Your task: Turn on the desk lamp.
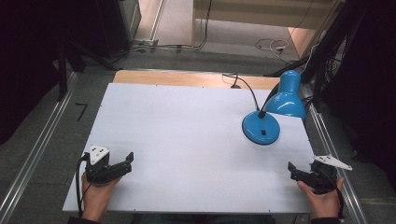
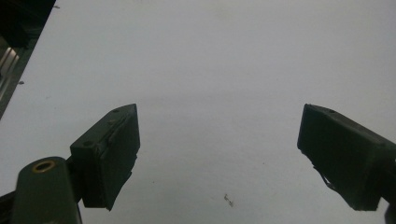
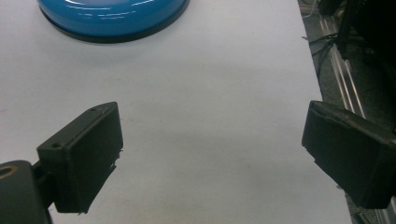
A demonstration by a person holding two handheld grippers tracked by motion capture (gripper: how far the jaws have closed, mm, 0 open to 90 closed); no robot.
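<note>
Right claw (image 1: pixel 299 173) spread wide and empty, low over the white tabletop (image 1: pixel 187 140) near its right edge; left claw (image 1: pixel 122 164) likewise spread, holding nothing, at the near left. Ahead of the right claw, well apart from it: blue desk lamp (image 1: pixel 271 116), glossy round base (image 3: pixel 112 16) flat on the tabletop, black bent neck, bell shade drooping rightward. Probably bottom-heavy, hard, slippery on the enamel; best taken at the thin neck or base rim.
</note>
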